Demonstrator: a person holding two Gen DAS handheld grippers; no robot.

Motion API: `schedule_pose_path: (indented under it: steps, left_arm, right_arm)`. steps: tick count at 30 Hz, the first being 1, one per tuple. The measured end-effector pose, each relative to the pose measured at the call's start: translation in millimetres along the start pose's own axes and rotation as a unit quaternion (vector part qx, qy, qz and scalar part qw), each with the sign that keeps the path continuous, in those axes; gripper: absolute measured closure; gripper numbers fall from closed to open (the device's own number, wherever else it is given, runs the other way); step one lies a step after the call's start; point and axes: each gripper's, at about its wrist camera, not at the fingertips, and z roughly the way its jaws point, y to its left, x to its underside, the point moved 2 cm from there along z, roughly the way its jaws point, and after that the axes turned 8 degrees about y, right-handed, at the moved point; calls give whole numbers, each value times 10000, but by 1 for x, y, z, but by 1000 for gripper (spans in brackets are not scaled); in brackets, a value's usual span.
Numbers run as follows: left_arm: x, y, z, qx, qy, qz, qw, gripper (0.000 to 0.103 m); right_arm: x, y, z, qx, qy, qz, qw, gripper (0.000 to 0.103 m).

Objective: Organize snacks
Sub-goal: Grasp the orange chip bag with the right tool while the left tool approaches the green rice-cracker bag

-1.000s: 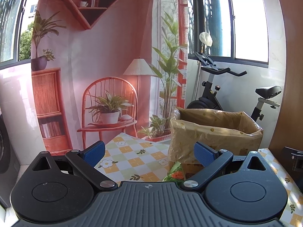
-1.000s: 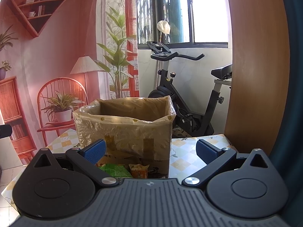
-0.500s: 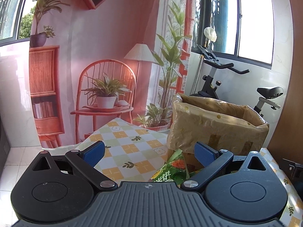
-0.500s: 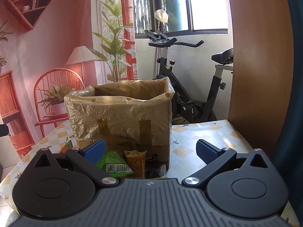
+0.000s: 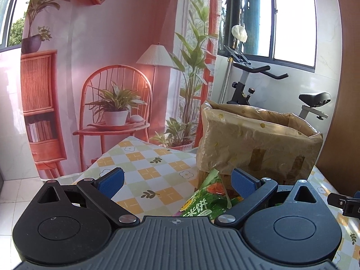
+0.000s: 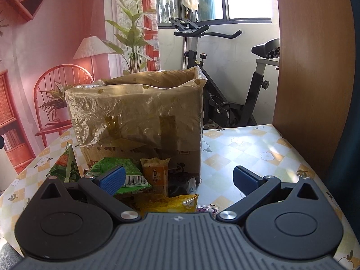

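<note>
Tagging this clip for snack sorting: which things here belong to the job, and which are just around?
Part of the job:
lined cardboard box
green snack bag
orange snack pack
yellow snack bag
green rice cracker bag

Just around:
exercise bike
checked tablecloth
printed room backdrop

You cannot see inside the lined cardboard box (image 6: 139, 114): its near wall blocks the contents in both views. In front of that box, the right gripper (image 6: 178, 177) body covers the lower part of the yellow packet (image 6: 171, 203) and all but a strip of a purple wrapper (image 6: 207, 209). The dark packet (image 6: 180, 184) against the box is too shadowed to read. The left gripper (image 5: 177, 177) cuts off the green snack bag (image 5: 202, 200).
</note>
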Motion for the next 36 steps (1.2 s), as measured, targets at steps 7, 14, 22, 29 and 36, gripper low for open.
schedule_pose_path:
  steps: [7, 14, 22, 29, 36]
  left_arm:
    - [16, 5, 7, 88, 154, 246, 9995, 2]
    - [30, 7, 14, 233, 406, 175, 9988, 6]
    - [36, 4, 15, 339, 491, 105, 9982, 6]
    - [37, 0, 22, 412, 547, 76, 9976, 6]
    - [38, -5, 27, 480, 573, 18, 9972, 7]
  right_arm:
    - [19, 4, 2, -460, 105, -32, 9989, 0]
    - [44, 33, 9, -901, 447, -760, 9920, 5]
    - [65, 60, 30, -1433, 932, -1838, 9680, 11]
    - [79, 75, 54, -1615, 1248, -2235, 9531, 11]
    - [75, 73, 75, -1776, 1479, -1985, 9525, 25]
